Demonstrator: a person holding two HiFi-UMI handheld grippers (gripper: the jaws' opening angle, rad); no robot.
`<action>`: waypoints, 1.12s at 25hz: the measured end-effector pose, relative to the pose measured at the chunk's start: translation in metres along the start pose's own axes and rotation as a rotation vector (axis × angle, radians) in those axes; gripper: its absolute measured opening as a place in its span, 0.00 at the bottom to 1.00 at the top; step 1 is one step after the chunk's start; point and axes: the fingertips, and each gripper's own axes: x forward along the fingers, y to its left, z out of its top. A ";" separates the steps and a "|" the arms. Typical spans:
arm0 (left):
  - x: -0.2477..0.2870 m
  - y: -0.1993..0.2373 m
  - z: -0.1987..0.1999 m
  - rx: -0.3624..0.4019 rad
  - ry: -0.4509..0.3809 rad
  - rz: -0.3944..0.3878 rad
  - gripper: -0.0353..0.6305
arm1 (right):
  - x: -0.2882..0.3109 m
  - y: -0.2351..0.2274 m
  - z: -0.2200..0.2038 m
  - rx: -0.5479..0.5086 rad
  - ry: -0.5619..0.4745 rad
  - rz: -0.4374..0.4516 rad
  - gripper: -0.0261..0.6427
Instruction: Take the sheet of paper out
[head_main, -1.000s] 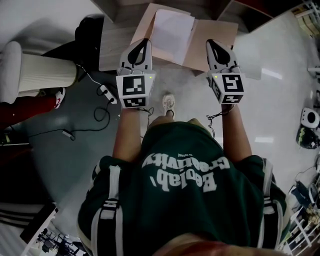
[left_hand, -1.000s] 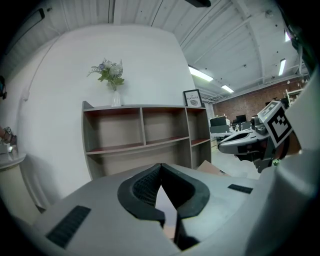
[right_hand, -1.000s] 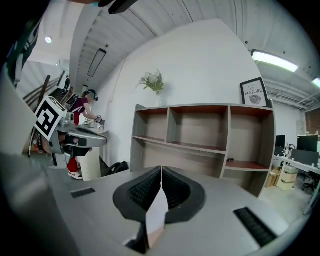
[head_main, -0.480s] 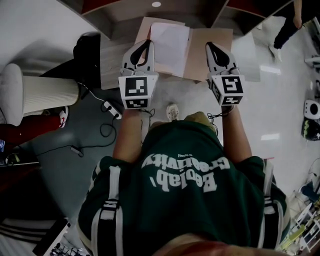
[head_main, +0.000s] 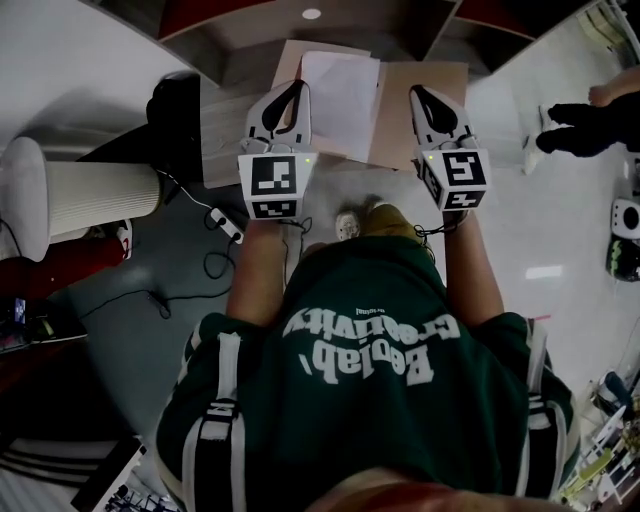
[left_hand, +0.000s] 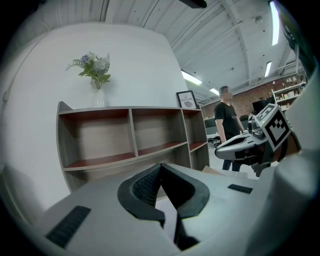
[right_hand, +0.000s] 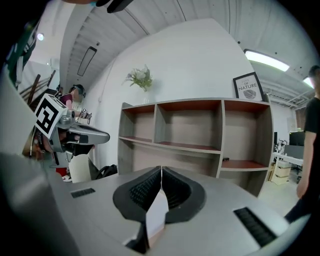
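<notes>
Sheet of paper (head_main: 340, 95) at upper centre, lying on the left half of an open brown folder (head_main: 400, 115). Light, floppy, easily creased; best pinched at a free edge. Left gripper (head_main: 292, 86) jaws closed on the folder's left edge, right gripper (head_main: 416, 93) jaws clamped on its right.

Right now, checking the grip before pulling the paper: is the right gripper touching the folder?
Touching. In the right gripper view, the right gripper has its jaws shut on the folder edge.
</notes>
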 end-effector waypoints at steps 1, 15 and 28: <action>0.004 0.000 -0.001 -0.001 0.005 -0.001 0.08 | 0.004 -0.002 -0.002 0.006 0.005 0.006 0.09; 0.090 0.003 -0.001 0.028 0.091 0.050 0.08 | 0.102 -0.047 -0.033 0.089 0.066 0.162 0.09; 0.112 0.012 -0.021 0.008 0.140 0.156 0.08 | 0.158 -0.049 -0.146 0.413 0.345 0.320 0.30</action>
